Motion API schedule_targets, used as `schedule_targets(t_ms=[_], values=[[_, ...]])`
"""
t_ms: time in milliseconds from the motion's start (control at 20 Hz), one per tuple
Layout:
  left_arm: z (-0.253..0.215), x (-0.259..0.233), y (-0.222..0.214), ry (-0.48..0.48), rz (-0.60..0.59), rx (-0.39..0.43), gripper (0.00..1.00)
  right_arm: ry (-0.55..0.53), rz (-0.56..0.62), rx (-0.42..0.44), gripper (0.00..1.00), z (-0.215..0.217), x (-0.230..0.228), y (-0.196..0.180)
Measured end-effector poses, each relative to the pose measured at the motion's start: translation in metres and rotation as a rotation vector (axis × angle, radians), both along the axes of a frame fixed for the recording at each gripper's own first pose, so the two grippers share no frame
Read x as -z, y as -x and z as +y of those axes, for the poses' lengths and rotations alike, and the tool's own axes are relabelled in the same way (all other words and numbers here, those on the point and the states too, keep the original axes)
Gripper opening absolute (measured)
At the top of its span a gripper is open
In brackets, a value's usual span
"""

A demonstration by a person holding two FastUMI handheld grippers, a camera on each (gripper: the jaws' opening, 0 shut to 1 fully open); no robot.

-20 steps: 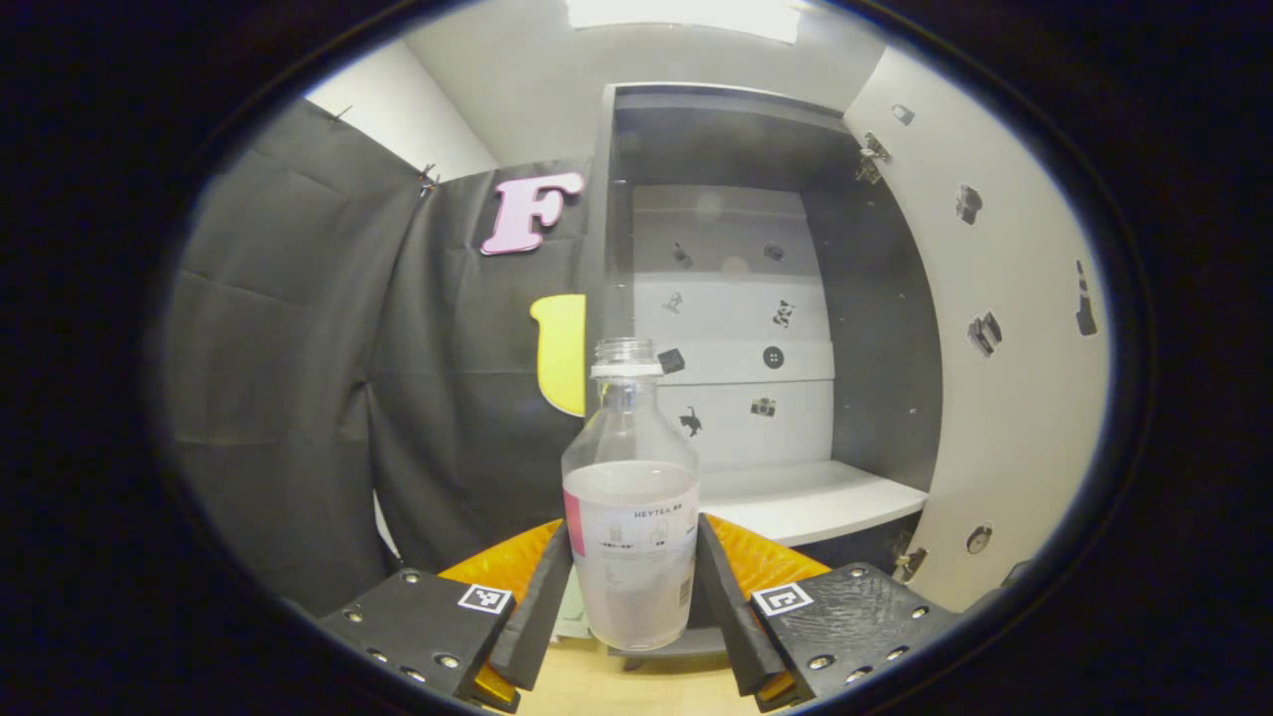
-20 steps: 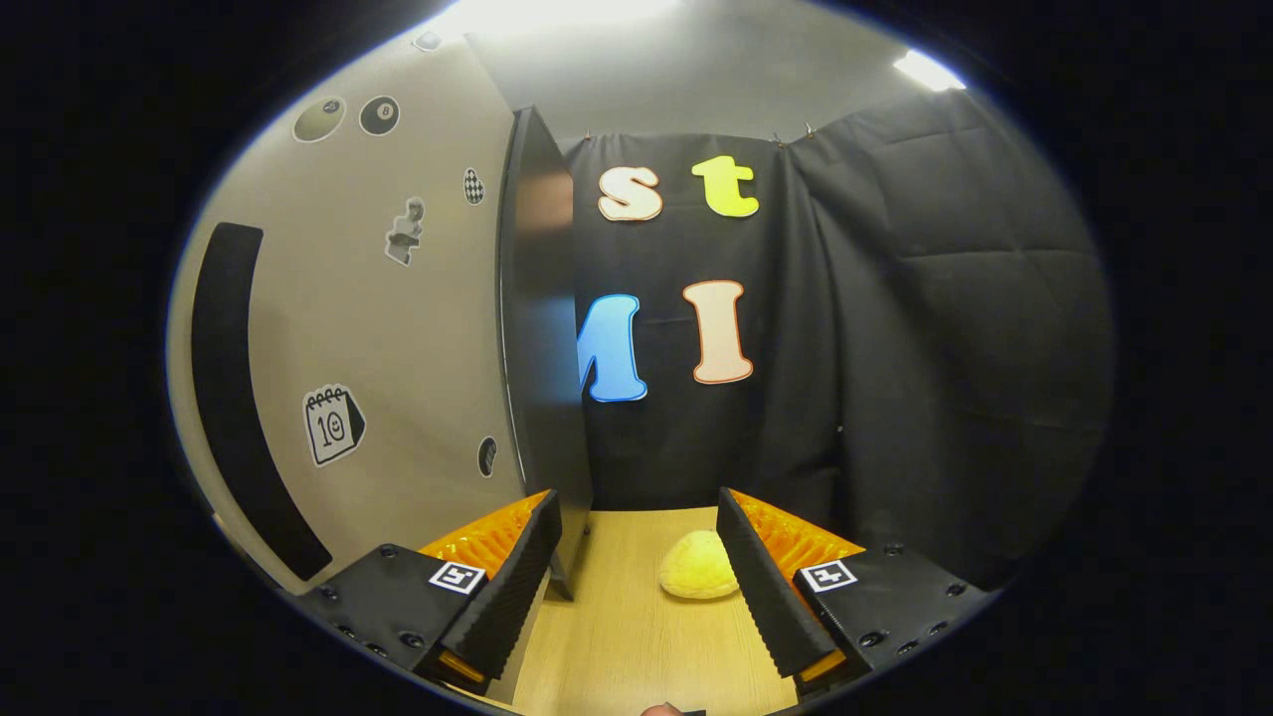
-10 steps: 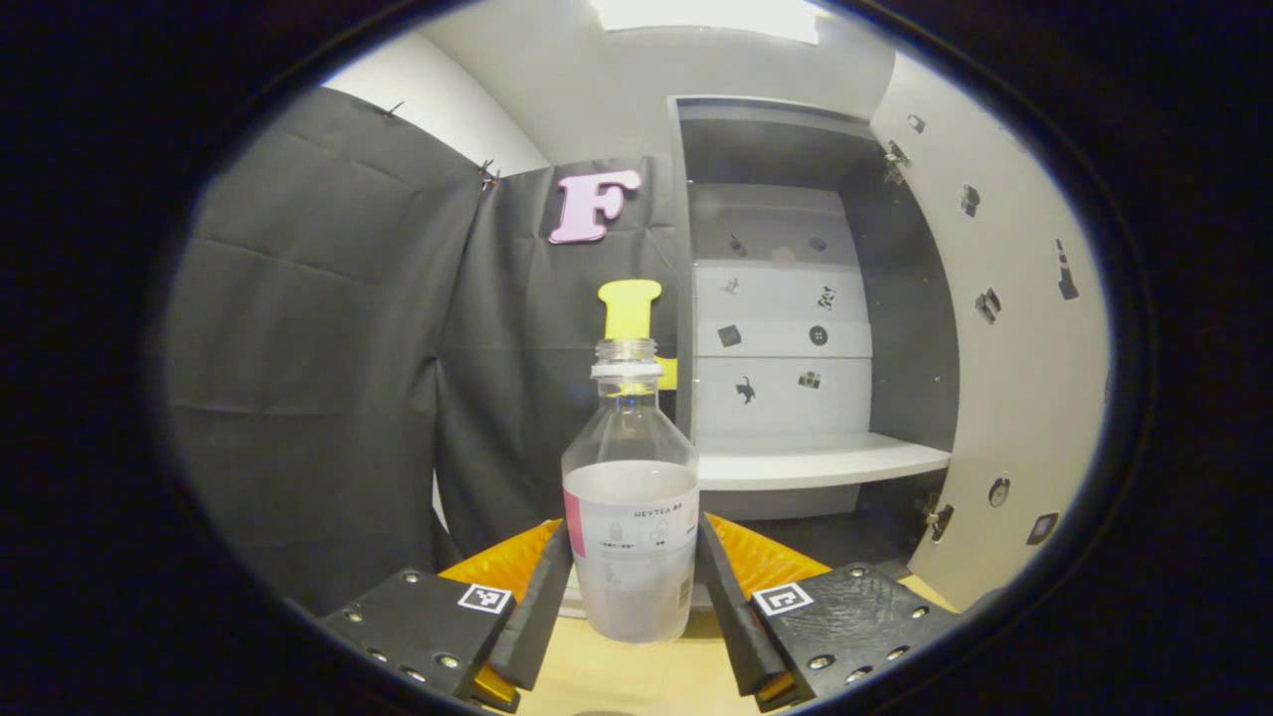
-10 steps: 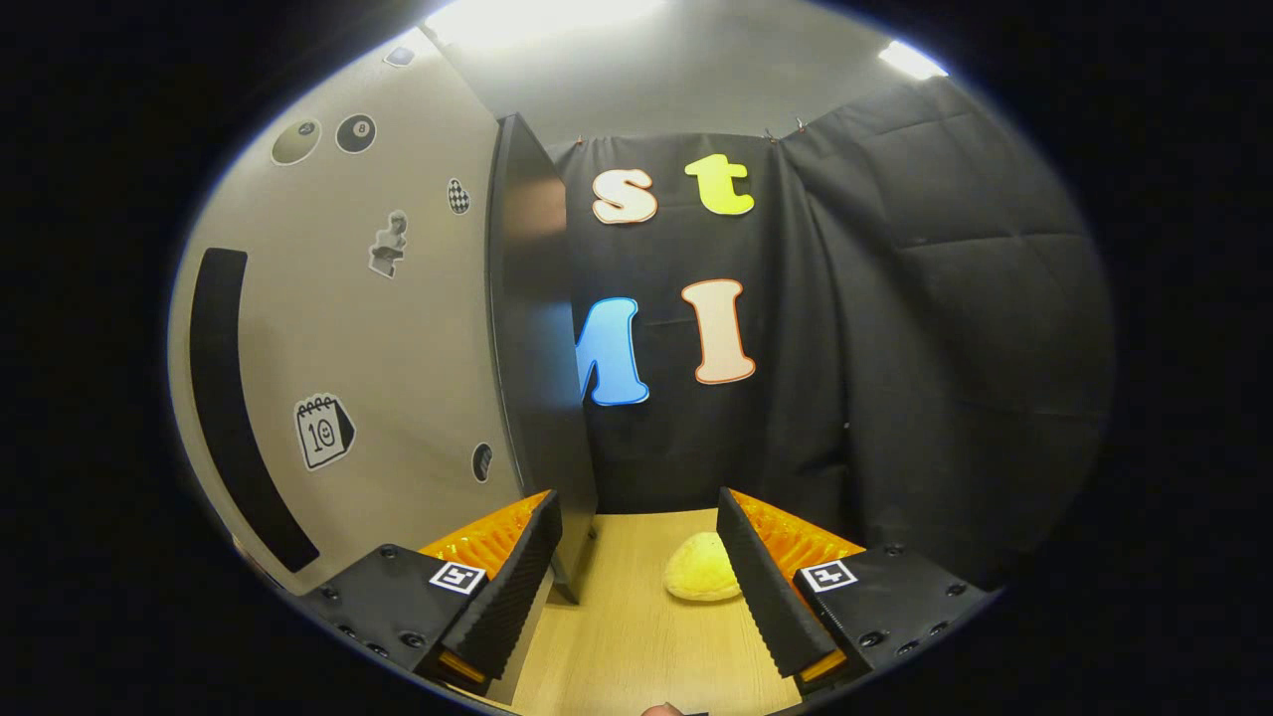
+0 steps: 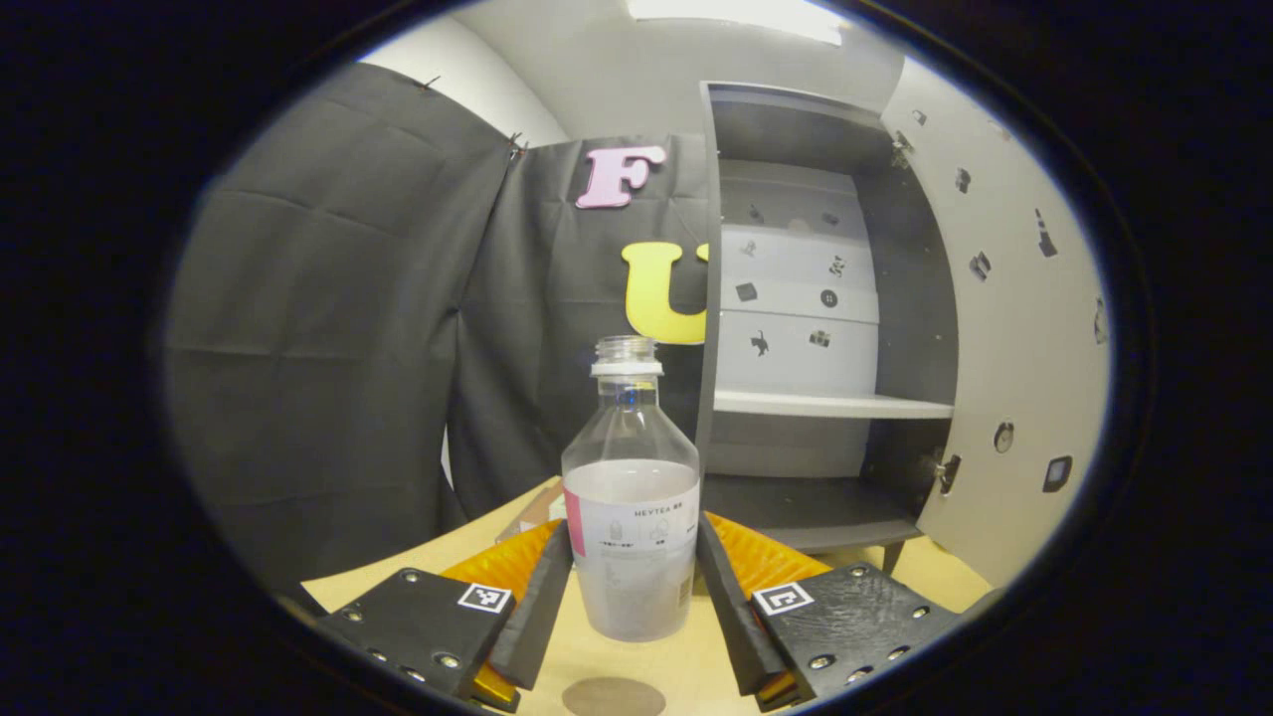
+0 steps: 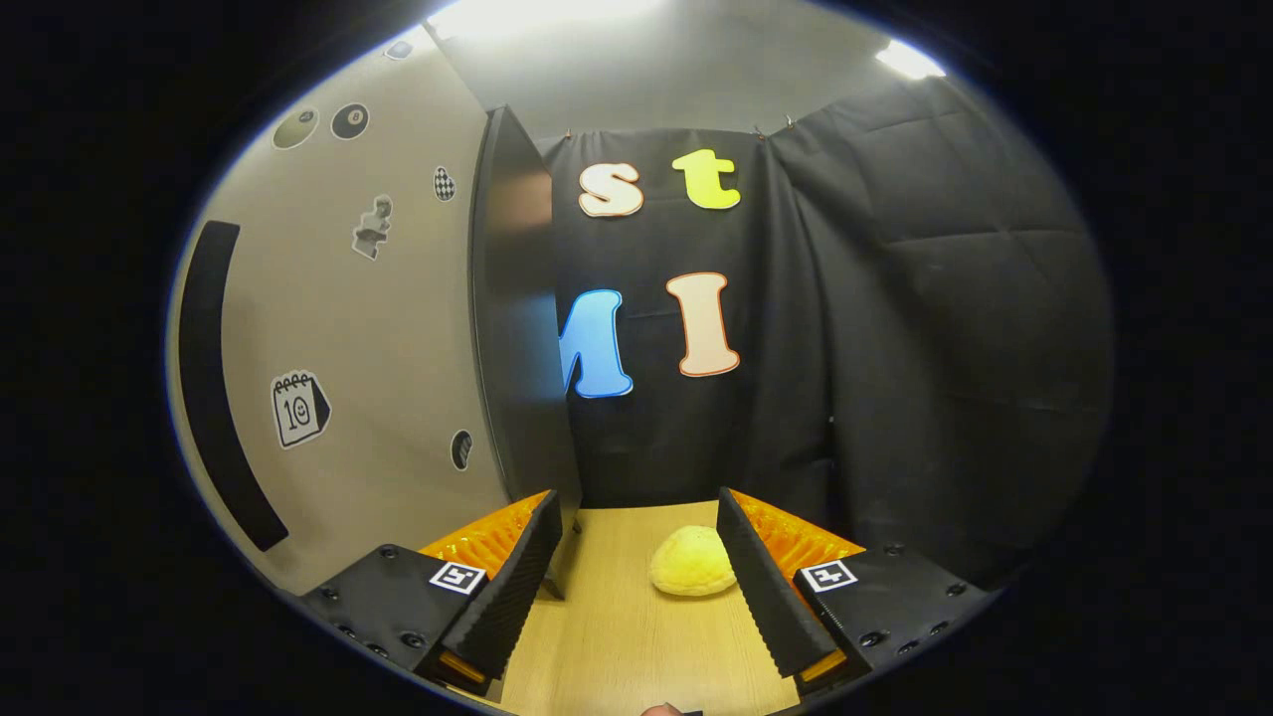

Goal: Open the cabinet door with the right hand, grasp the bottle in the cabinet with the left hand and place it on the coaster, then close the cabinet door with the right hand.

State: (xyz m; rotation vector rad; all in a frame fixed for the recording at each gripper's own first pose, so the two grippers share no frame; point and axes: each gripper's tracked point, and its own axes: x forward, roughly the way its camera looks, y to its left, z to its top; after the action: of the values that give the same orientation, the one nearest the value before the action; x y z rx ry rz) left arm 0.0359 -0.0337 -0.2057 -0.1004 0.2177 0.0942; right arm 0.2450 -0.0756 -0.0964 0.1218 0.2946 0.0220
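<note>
While held upright: bottle (image 5: pixel 630 517), clamped between both fingers of the left gripper (image 5: pixel 631 607), above the table (image 5: pixel 686 666).
Coaster (image 5: pixel 613 697): just below.
Cabinet (image 5: pixel 825 298): farther back than before, door (image 6: pixel 378 328) open.
Right gripper (image 6: pixel 636 587): jaws apart, yellow bun (image 6: pixel 693 574) ahead.

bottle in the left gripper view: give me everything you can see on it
The bottle is clear plastic by the look, with a round body, sloped shoulders and a narrow threaded neck with a white ring; no cap is on it. A whitish label with a pink edge wraps its lower body. It stands upright, clamped between the two fingers of the left hand-held gripper, which press on its sides at label height. It is outside the open cabinet, above the table, with the round brown coaster just below and nearer the camera.
</note>
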Motion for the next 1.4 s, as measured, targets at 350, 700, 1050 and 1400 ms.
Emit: schedule_targets(t_ms=[350,700,1050,1400], values=[[0.000,0.077,0.033,0.055,0.091,-0.002,0.73,0.030,0.020,-0.005,0.94,0.005,0.007,0.008],[0.002,0.125,0.048,0.057,0.151,-0.018,0.70,0.061,0.049,-0.012,0.94,0.010,0.012,0.020],[0.001,0.144,0.053,0.021,0.118,-0.043,0.76,0.072,0.063,-0.038,0.94,0.026,0.016,0.021],[-0.010,0.158,0.058,-0.029,0.128,-0.035,0.72,0.067,0.071,-0.055,0.94,0.037,0.018,0.018]])
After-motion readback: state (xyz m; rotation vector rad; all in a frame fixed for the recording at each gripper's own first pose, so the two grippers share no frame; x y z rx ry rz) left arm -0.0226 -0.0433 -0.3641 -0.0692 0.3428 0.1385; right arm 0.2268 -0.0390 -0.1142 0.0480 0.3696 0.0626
